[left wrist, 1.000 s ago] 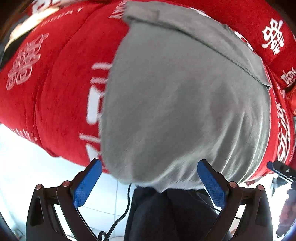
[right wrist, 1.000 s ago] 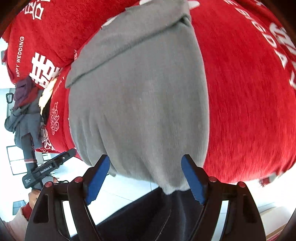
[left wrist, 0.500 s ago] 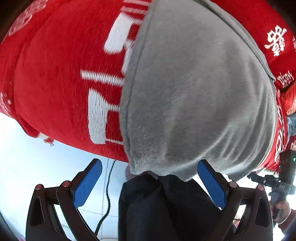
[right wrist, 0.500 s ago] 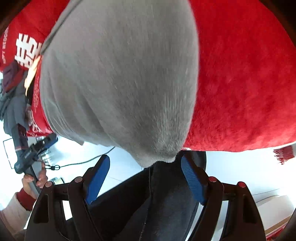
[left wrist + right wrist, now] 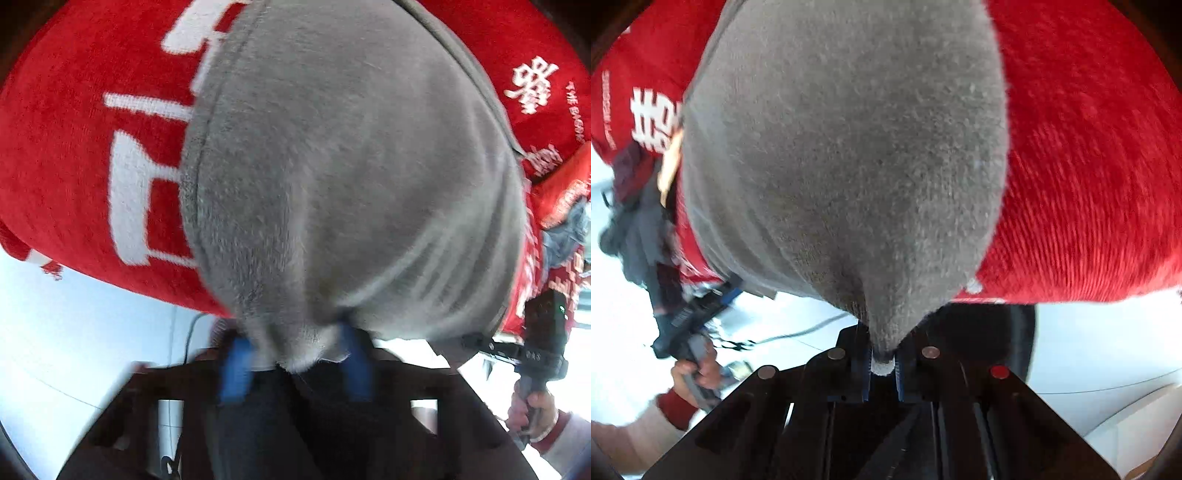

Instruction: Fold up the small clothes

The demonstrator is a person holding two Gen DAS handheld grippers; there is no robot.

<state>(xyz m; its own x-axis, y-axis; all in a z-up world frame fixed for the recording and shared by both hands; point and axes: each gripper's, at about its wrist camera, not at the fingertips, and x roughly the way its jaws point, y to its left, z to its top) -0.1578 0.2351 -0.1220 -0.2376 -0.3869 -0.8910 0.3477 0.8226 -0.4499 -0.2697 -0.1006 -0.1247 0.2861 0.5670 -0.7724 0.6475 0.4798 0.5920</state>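
Note:
A grey garment [image 5: 351, 184] lies on a red cloth with white lettering [image 5: 74, 147] and fills most of both views. In the left wrist view my left gripper [image 5: 295, 358] has its blue pads blurred and close on either side of the garment's near corner. In the right wrist view my right gripper [image 5: 882, 365] is shut on the other near corner of the grey garment [image 5: 849, 166], with the fabric pinched between the blue pads.
The red cloth [image 5: 1089, 184] covers the table and hangs over its near edge. A pile of dark clothes [image 5: 631, 206] lies at the far side. White floor and a cable [image 5: 798, 332] show below the edge.
Both grippers have moved in to the garment's near edge and their jaws have closed from wide open onto its two corners.

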